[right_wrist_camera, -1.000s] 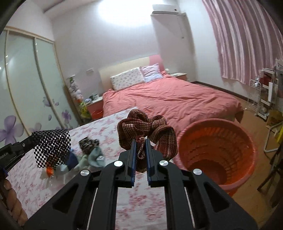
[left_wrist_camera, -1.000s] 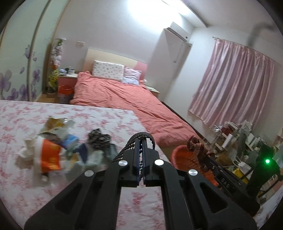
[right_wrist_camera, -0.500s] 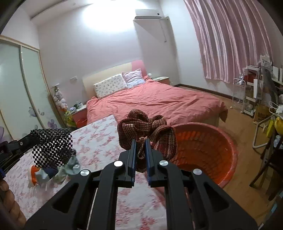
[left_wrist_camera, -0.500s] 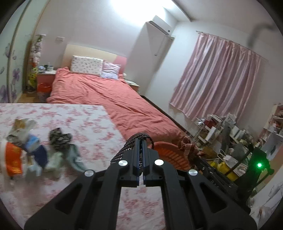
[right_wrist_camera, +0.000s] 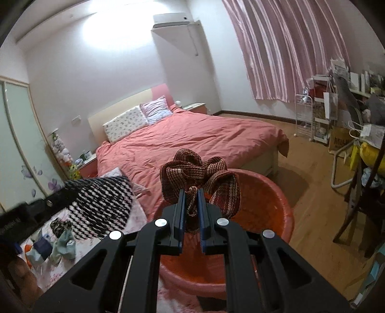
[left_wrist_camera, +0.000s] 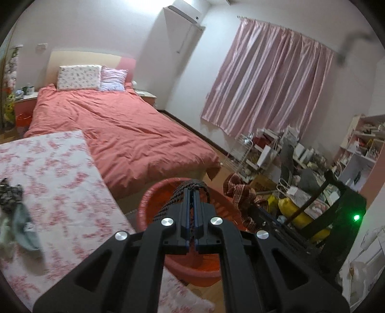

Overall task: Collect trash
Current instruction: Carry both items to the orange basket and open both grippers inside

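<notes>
Holding scraps over the bin (right_wrist_camera: 286, 216): left gripper (left_wrist_camera: 191, 207) pinches checkered cloth (right_wrist_camera: 101, 207), right gripper (right_wrist_camera: 191, 204) clamps brown scrunchie (right_wrist_camera: 199, 173); pile (right_wrist_camera: 55, 243) remains on table (left_wrist_camera: 60, 168).

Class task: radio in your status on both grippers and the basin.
Left gripper shut on checkered cloth. Right gripper shut on brown scrunchie. Both over red basin. Nothing blocking.

The room is a bedroom with pale walls (right_wrist_camera: 96, 79) and a wooden floor (right_wrist_camera: 312, 183) — a bright glare of light shows high on the wall. A large bed (left_wrist_camera: 125, 134) with a salmon cover and two pillows (left_wrist_camera: 79, 77) stands against the far wall, under an air conditioner (right_wrist_camera: 172, 20). Pink curtains (left_wrist_camera: 272, 81) hang at the side, near crowded shelves (left_wrist_camera: 363, 146) — and a wardrobe with flower-printed doors (right_wrist_camera: 21, 149) is beside the bed.
</notes>
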A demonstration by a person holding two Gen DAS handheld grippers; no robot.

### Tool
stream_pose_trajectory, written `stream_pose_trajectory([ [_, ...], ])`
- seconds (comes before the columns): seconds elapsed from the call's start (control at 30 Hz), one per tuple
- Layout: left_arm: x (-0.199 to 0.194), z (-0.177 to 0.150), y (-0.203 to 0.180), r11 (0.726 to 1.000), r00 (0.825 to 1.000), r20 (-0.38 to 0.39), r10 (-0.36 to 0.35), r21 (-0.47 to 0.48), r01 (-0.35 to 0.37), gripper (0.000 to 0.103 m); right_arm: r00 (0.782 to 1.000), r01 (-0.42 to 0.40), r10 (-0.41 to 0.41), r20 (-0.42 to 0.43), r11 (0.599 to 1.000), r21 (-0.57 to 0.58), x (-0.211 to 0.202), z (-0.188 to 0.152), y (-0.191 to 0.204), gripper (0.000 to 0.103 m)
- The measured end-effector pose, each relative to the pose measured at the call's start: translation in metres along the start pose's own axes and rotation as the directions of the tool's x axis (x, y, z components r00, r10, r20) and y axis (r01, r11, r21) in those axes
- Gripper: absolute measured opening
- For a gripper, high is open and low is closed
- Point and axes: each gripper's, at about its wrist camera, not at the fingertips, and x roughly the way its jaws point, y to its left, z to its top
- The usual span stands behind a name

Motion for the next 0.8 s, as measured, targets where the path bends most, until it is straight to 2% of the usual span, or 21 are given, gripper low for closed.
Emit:
stream_pose_trajectory([
  [0.33, 0.063, -0.009, -0.016, 1.0, 0.996, -0.089, 0.009, 0.024, -0.006, 0.004, 1.0, 0.0, 0.001, -0.018, 0.999, 0.041, 0.018, 0.004, -0.024, 0.01],
  [0.4, 0.074, -0.012, -0.017, 0.999, 0.994, -0.111, 0.019, 0.033, -0.015, 0.011, 0.999, -0.009, 0.011, -0.035, 0.999, 0.049, 0.025, 0.004, -0.029, 0.012],
  [0.47, 0.081, -0.014, -0.015, 0.999, 0.992, -0.124, 0.039, 0.034, -0.035, 0.027, 0.999, -0.008, 0.011, -0.052, 0.998, 0.057, 0.03, 0.002, -0.031, 0.015],
  [0.5, 0.084, -0.016, -0.013, 0.999, 0.99, -0.132, 0.047, 0.031, -0.044, 0.03, 0.998, -0.008, 0.011, -0.056, 0.998, 0.061, 0.03, 0.004, -0.034, 0.015],
  [0.63, 0.089, -0.02, -0.001, 0.998, 0.986, -0.154, 0.069, 0.013, -0.068, 0.034, 0.998, 0.003, 0.001, -0.071, 0.998, 0.058, 0.029, 0.001, -0.037, 0.019],
  [0.7, 0.086, -0.019, 0.003, 0.997, 0.985, -0.154, 0.078, 0.009, -0.077, 0.035, 0.997, 0.006, -0.002, -0.071, 0.998, 0.06, 0.028, 0.001, -0.038, 0.032],
  [0.8, 0.078, -0.019, 0.009, 0.996, 0.985, -0.145, 0.094, 0.012, -0.093, 0.037, 0.998, 0.014, -0.011, -0.062, 0.999, 0.053, 0.021, 0.002, -0.034, 0.036],
])
